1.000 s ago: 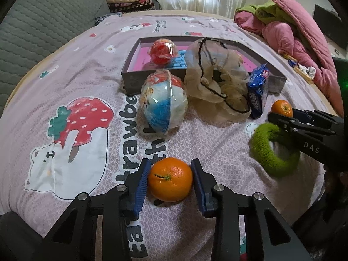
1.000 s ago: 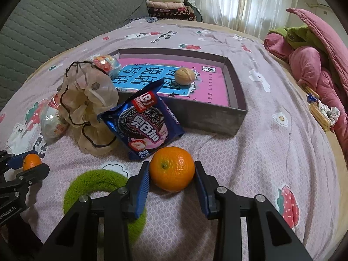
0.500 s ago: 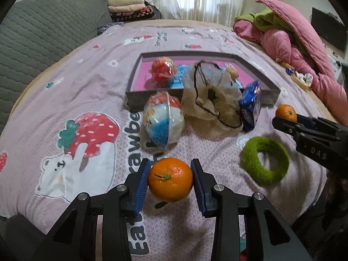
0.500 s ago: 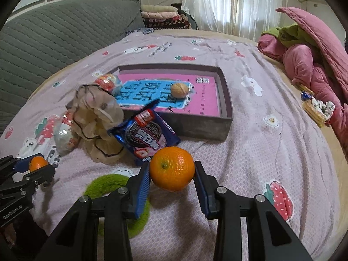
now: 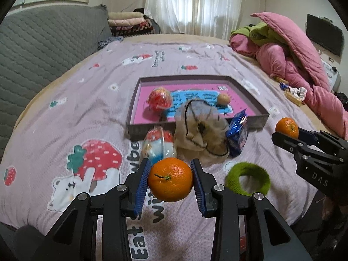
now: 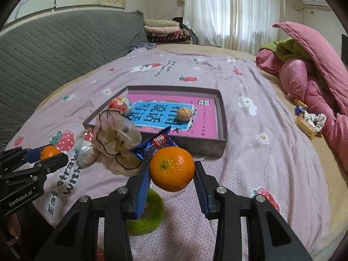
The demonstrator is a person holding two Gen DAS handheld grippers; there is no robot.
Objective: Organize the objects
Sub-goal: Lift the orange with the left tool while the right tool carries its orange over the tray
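Note:
My left gripper (image 5: 170, 182) is shut on an orange tangerine (image 5: 170, 179), held above the bedspread. My right gripper (image 6: 171, 171) is shut on a second tangerine (image 6: 171, 168), also raised; it shows at the right of the left wrist view (image 5: 287, 128). Ahead lies a shallow grey box (image 5: 245, 87) with a pink and blue floor; a red wrapped ball (image 5: 159, 99) and a walnut (image 5: 224, 99) are inside. In front of the box lie a wrapped toy ball (image 5: 158, 144), a beige mesh pouch (image 5: 200, 128) and a blue cookie packet (image 5: 238, 132). A green fuzzy ring (image 5: 248, 178) lies nearer.
The bed has a lilac strawberry-print sheet (image 5: 87, 100). A grey quilted headboard (image 5: 43, 47) stands at the left. A pink and green quilt pile (image 5: 293, 50) lies at the right, with a small snack basket (image 5: 294, 92) beside it. Folded blankets (image 5: 128, 21) are stacked at the far end.
Both grippers have risen and drawn back from the box, each still holding its tangerine. The objects on the bed look smaller and lower in view; they have not moved.

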